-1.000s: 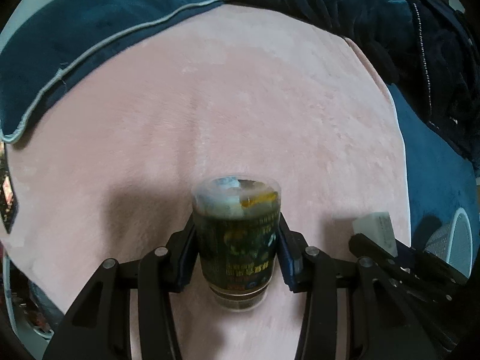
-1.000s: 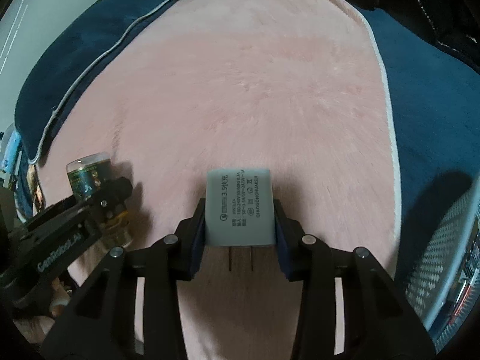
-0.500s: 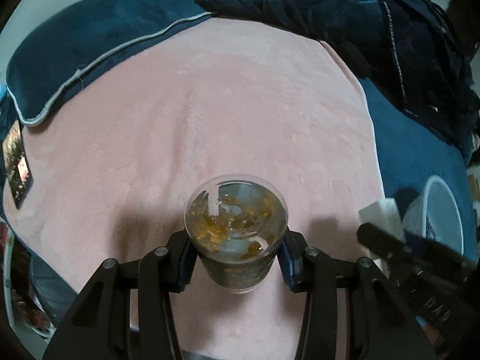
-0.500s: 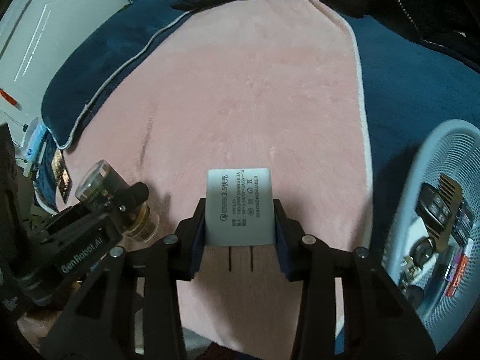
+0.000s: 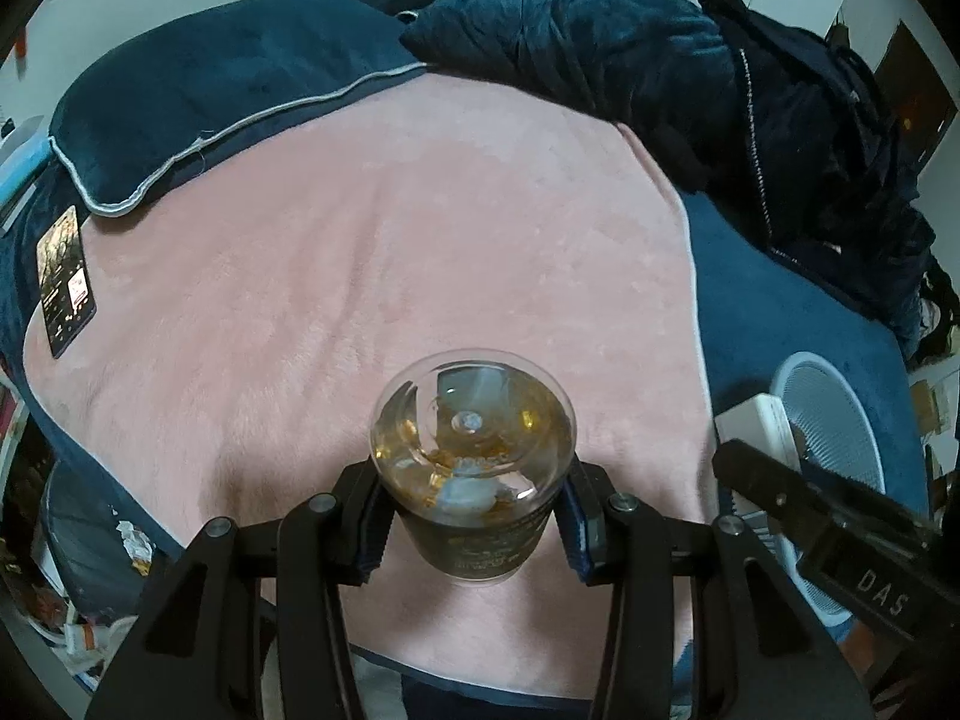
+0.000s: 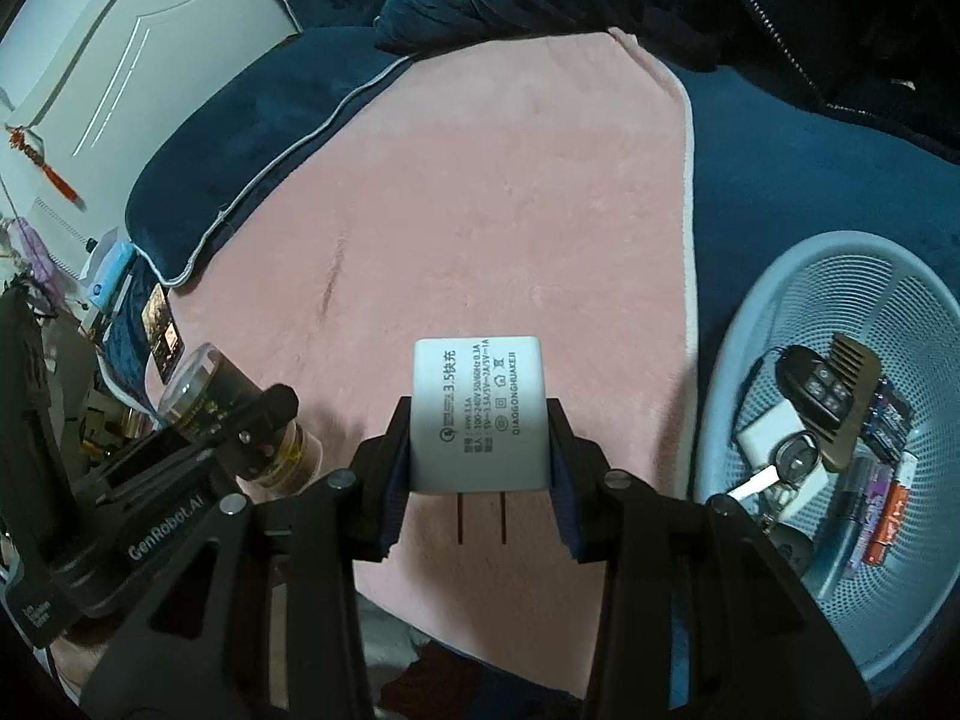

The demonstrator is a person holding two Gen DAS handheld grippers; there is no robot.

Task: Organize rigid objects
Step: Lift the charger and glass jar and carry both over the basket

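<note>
My left gripper (image 5: 474, 531) is shut on a small clear-topped jar (image 5: 474, 456) with a dark label, held above the pink blanket (image 5: 360, 252). The jar also shows in the right wrist view (image 6: 210, 396). My right gripper (image 6: 480, 474) is shut on a white USB charger plug (image 6: 478, 414), prongs pointing back at the camera. The charger also shows in the left wrist view (image 5: 756, 426). A pale blue mesh basket (image 6: 798, 324) lies to the right, holding a car key fob (image 6: 819, 387), a comb (image 6: 852, 396) and several small items.
A phone (image 5: 63, 282) lies at the blanket's left edge. Dark blue bedding (image 5: 198, 78) and a dark jacket (image 5: 810, 120) lie at the back. The basket rim also shows in the left wrist view (image 5: 840, 384). Clutter sits on the floor at left (image 5: 78, 624).
Both grippers have lifted higher and pulled back with their objects. The basket has come into view at the right, and more of the bed and room shows.
</note>
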